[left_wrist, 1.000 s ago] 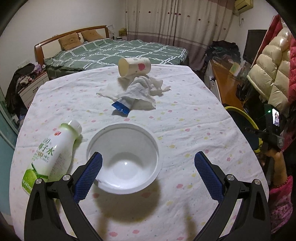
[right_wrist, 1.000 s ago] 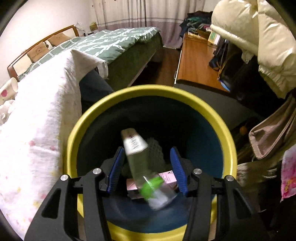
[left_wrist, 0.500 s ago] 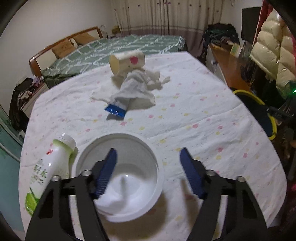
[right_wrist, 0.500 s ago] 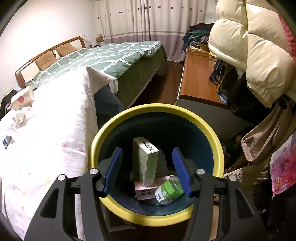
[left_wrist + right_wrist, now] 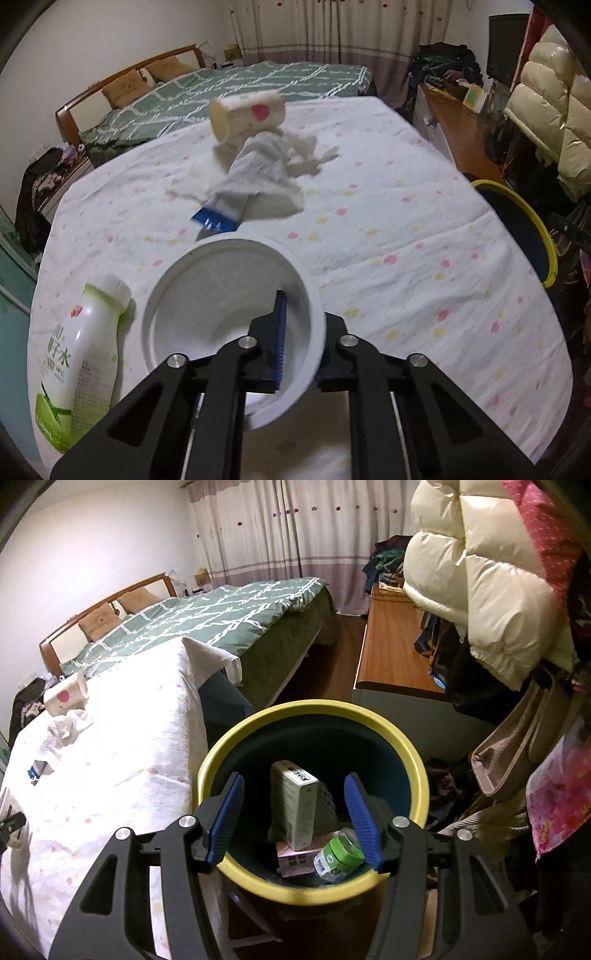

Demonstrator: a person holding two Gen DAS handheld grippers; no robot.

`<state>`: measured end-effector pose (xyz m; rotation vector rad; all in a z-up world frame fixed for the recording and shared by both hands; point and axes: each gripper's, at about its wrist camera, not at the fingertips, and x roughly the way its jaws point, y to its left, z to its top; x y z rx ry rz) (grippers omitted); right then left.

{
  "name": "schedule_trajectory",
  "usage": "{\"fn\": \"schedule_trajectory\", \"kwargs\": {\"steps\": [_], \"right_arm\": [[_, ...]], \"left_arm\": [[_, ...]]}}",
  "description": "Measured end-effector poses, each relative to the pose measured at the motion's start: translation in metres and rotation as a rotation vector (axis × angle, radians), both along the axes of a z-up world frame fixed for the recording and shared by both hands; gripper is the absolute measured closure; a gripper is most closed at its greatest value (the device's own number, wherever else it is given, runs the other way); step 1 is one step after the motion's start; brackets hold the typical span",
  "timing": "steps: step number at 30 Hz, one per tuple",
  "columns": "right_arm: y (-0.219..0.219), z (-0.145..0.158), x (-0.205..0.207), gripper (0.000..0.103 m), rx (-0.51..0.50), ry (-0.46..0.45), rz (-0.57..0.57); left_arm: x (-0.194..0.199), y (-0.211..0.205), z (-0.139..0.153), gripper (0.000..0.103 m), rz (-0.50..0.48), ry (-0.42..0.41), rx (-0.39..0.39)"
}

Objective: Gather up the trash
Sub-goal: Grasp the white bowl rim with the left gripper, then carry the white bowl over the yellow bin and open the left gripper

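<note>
Currently: my left hand-held gripper [image 5: 300, 341] pinches bowl [image 5: 221, 295] rim; I'd lift level; right hand-held gripper [image 5: 293, 818] wide over bin [image 5: 413, 771].

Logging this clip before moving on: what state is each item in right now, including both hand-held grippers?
left hand-held gripper: shut on the bowl's rim
white bowl: tilted, empty
paper cup: on its side
white bottle: lying down, capped
tissues: crumpled beside the cup
right hand-held gripper: open, empty, above the bin
trash bin: holds a carton, a pink box and a green-capped bottle
</note>
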<state>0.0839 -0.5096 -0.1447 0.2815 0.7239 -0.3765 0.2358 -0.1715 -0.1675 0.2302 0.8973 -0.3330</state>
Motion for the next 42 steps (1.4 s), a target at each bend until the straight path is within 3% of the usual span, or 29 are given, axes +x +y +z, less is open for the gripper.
{"fn": "schedule_trajectory", "kwargs": {"steps": [11, 26, 35, 42], "right_arm": [[-0.013, 0.008, -0.043, 0.049, 0.006, -0.042, -0.036], [-0.049, 0.012, -0.101, 0.049, 0.019, -0.084, -0.096], [-0.064, 0.001, -0.119, 0.049, 0.039, -0.064, -0.126], [-0.066, -0.002, -0.123, 0.049, 0.054, -0.065, -0.129]], "left_arm": [[-0.01, -0.076, 0.024, 0.092, -0.151, -0.049, -0.011], [-0.029, -0.243, 0.04, 0.092, -0.468, -0.034, -0.054], [-0.024, -0.327, 0.018, 0.092, -0.568, 0.034, -0.03], [-0.01, -0.359, -0.015, 0.091, -0.566, 0.112, 0.003]]}}
